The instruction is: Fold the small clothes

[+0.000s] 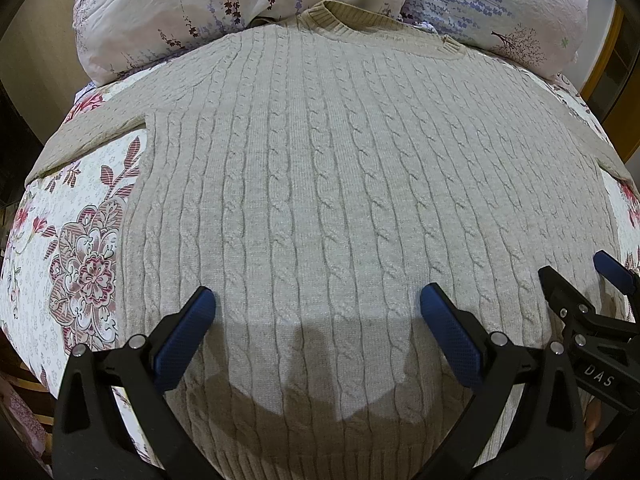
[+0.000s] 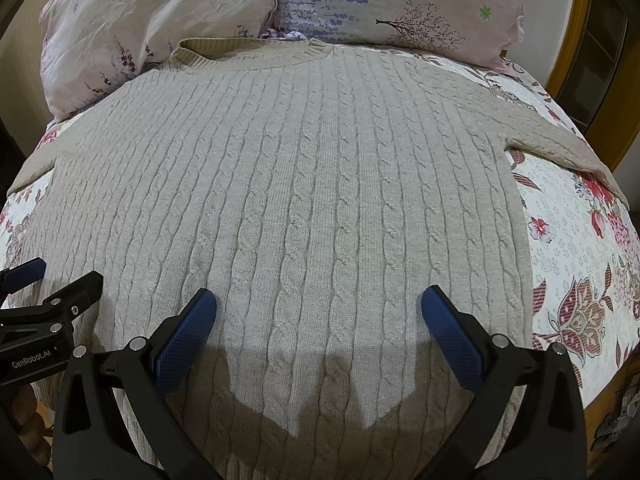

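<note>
nearest us, our left gripper (image 1: 318,298) stands wide open over the lower part of the sweater (image 1: 340,200), its two blue pads spread apart with nothing between them but knit; whether the pads touch the fabric we cannot tell. our right gripper (image 2: 319,298) is the same — spread wide, holding nothing, poised above the sweater's lower body. each shows at the edge of the other's view: the right gripper (image 1: 580,276) sits just beside the left one in the left wrist view, and the left gripper (image 2: 56,276) shows at the left edge of the right wrist view.

we count one garment: a single beige cable-knit sweater, laid flat and face up on the bed (image 2: 568,248), hem toward us and ribbed collar (image 1: 356,20) at the far end. its body fills the space ahead of both grippers, and shadows of the grippers fall on the knit near the hem. two sleeves stretch out, one to each side, over the floral bedspread.

beyond the collar lie two pillows side by side — a pink one (image 1: 180,8) and one with lavender print (image 2: 400,0) — the collar just reaching their near edge.
</note>
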`<state>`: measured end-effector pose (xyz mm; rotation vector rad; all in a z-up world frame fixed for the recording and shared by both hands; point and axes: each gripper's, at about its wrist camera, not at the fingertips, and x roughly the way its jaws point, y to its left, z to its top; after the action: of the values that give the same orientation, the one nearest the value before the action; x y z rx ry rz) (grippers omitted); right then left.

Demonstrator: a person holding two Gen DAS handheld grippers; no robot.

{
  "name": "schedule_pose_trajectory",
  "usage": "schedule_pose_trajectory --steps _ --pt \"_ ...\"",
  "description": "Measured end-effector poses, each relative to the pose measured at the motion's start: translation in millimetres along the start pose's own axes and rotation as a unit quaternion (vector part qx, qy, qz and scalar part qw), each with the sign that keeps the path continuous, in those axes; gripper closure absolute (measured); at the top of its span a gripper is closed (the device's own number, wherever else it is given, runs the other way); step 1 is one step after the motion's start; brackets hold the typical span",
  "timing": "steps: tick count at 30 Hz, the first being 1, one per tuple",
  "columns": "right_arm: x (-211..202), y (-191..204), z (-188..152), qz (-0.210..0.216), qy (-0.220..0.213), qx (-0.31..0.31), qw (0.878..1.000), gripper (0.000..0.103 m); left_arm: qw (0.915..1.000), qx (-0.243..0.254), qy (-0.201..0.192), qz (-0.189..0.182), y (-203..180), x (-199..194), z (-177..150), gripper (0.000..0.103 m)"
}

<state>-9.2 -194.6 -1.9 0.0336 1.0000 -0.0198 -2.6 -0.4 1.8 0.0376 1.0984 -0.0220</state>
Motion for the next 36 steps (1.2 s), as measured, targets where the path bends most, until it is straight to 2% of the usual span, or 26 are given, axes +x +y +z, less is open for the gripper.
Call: schedule_pose_trajectory --steps 25,27,29,30,33,35,36 --pt "4 2 1 0.002 0.012 -0.005 1.0 0.001 0.9999 0.002 0.013 -0.003 2 5 6 0.002" --pt "4 2 0 0.006 0.013 -0.008 1.0 0.001 0.9998 0.005 0.016 -0.005 3 5 7 0.002" --pt "3 -4 5 0.029 0.021 -0.017 0.999 0.001 0.9997 0.005 0.021 -0.01 4 5 7 0.002" --pt "2 -10 8 0.038 0.018 -0.01 0.999 0.001 0.9995 -0.006 0.022 -0.023 9 3 9 0.002" --pt "-13 -74 32 0.047 -0.033 0.083 0.995 0.001 0.9965 -0.056 0.007 -0.061 32 -3 18 0.002" --pt "-17 -154 51 0.043 -0.063 0.191 0.979 0.002 0.9933 -0.092 -0.008 -0.07 52 -6 25 0.002" --pt "-15 -200 56 0.041 -0.071 0.257 0.963 0.012 0.9922 -0.103 -0.013 -0.069 59 -6 28 0.002"
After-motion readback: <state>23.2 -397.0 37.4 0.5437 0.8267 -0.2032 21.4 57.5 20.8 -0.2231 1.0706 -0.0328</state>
